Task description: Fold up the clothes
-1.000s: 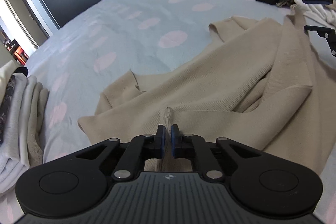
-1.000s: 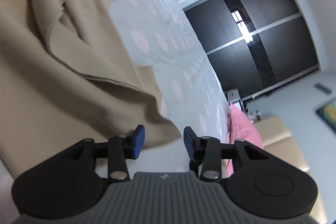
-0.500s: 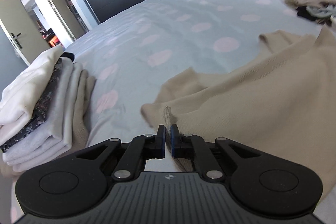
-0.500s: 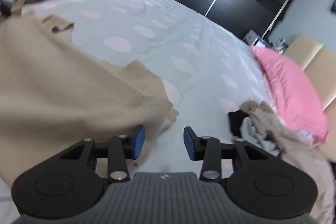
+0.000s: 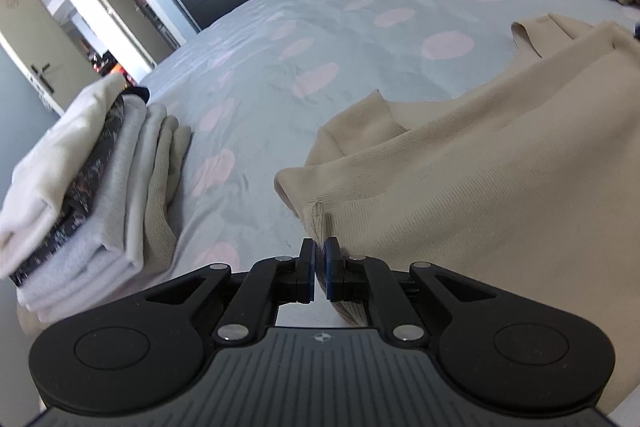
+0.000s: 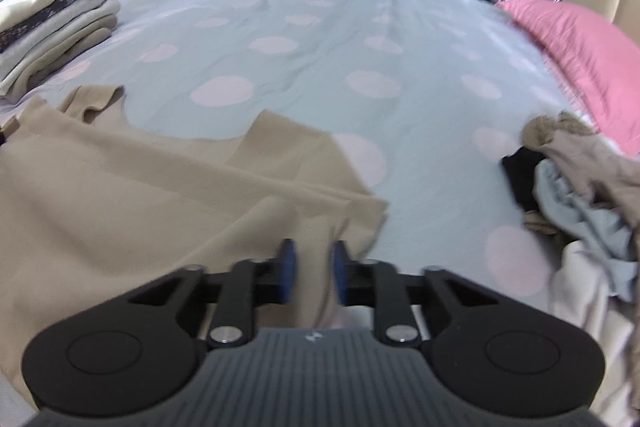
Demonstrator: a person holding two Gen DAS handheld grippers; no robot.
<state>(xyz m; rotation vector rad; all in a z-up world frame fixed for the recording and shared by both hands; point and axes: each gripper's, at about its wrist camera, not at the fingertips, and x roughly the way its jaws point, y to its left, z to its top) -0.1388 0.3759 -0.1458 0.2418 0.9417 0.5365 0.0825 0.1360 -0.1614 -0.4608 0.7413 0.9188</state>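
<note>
While the left wrist view faces a polka-dot bedsheet [image 5: 320, 27], the left gripper [image 5: 319, 263] pinches a beige ribbed top [image 5: 480, 179], with a folded clothes stack [image 5: 92, 179] left of it. Seen from the right wrist, the right gripper [image 6: 311, 275] has its jaws parted around the top's hem; unfolded laundry [image 6: 580, 187] lies right.

Left tongs [image 5: 319, 259] pinch the beige garment [image 5: 480, 179] (folded stack [image 5: 88, 179] beside).

- Beige ribbed garment [image 5: 480, 179] lies spread and rumpled across the near part of the bed, one edge pinched up into a small ridge (a fold runs across it in the right wrist view [image 6: 140, 195]).
- Its far corners lie flat.
</note>
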